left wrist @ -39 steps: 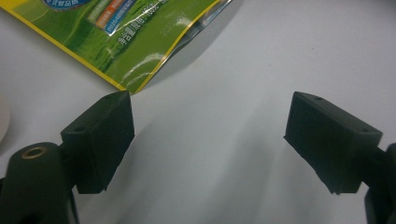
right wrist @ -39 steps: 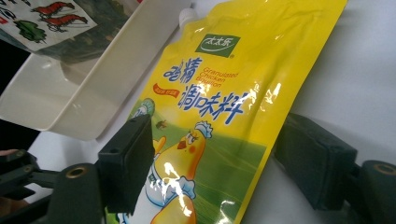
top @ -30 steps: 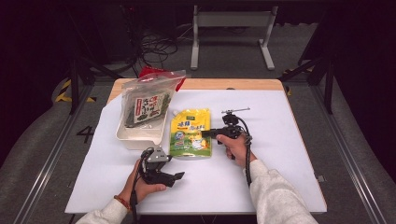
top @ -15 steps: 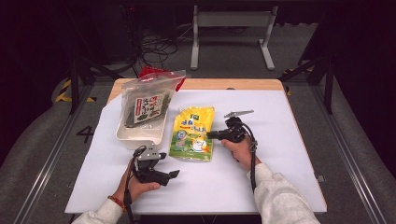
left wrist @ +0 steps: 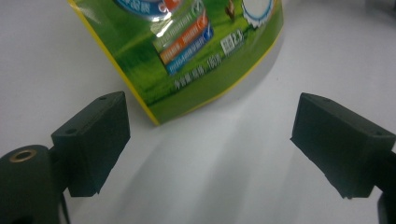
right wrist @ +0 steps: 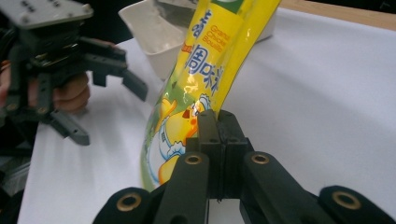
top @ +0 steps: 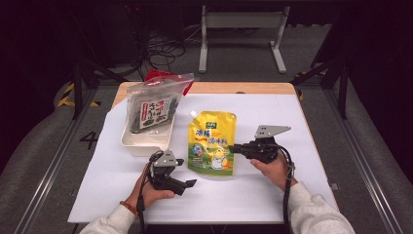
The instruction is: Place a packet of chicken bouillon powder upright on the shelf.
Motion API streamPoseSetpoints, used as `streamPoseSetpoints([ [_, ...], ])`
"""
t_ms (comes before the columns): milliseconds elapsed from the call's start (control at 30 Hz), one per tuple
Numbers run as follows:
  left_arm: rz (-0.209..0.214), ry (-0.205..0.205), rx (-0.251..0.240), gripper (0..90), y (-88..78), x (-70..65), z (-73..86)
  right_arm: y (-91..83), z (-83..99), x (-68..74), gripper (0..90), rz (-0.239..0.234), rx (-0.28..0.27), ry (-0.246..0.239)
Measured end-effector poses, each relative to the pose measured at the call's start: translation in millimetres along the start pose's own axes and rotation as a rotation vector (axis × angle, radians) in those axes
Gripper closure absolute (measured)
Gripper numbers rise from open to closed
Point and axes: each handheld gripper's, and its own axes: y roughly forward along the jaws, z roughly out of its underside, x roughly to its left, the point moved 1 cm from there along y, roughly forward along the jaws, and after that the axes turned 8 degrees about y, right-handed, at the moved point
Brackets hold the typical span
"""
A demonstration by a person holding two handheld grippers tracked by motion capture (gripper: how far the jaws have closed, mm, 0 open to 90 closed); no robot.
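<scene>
white table (top: 302,122) | tub (top: 141,144): seaweed bag (top: 153,109) | right gripper (top: 234,147) pinching yellow pouch (top: 213,141) | left gripper (top: 187,185) spread

One yellow pouch (top: 212,142), one seaweed bag (top: 152,109), one white tray (top: 141,142), two tools: left tool (top: 187,184), right tool (top: 233,148).

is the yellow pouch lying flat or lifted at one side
Lifted at one side. The right gripper is shut on the yellow pouch's edge, and its view shows the pouch bowed up off the white table.

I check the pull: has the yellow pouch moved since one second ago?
Yes. The yellow pouch slid right, away from the white tub, pinched by the right tongs.
</scene>
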Motion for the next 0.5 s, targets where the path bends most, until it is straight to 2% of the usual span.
streamPoseSetpoints([
  [67,0.003,-0.004,-0.006,11.6,1.7,0.4,-2.4,-5.1,1.4,7.1,90.0,-0.006,0.001,-0.045],
  [100,0.009,0.001,-0.013,11.6,3.7,1.1,-5.3,-5.1,1.4,7.1,90.0,-0.006,0.001,-0.045],
  [200,0.007,0.012,-0.028,10.1,7.7,4.2,-11.9,-10.8,4.8,14.1,90.0,-0.007,0.007,-0.088],
  [267,-0.016,0.008,-0.031,9.9,9.0,7.9,-15.1,-13.2,6.8,15.5,90.0,0.0,0.011,-0.116],
  [367,-0.025,0.001,-0.034,9.9,9.0,12.8,-16.9,-17.9,9.0,16.7,90.0,-0.011,0.006,-0.139],
  [433,-0.008,0.013,-0.055,9.8,10.1,14.1,-21.0,-21.7,10.2,21.0,90.0,-0.016,0.005,-0.181],
  [500,0.003,0.025,-0.067,9.8,10.3,13.7,-24.1,-22.4,10.8,22.3,90.0,-0.026,0.005,-0.189],
])
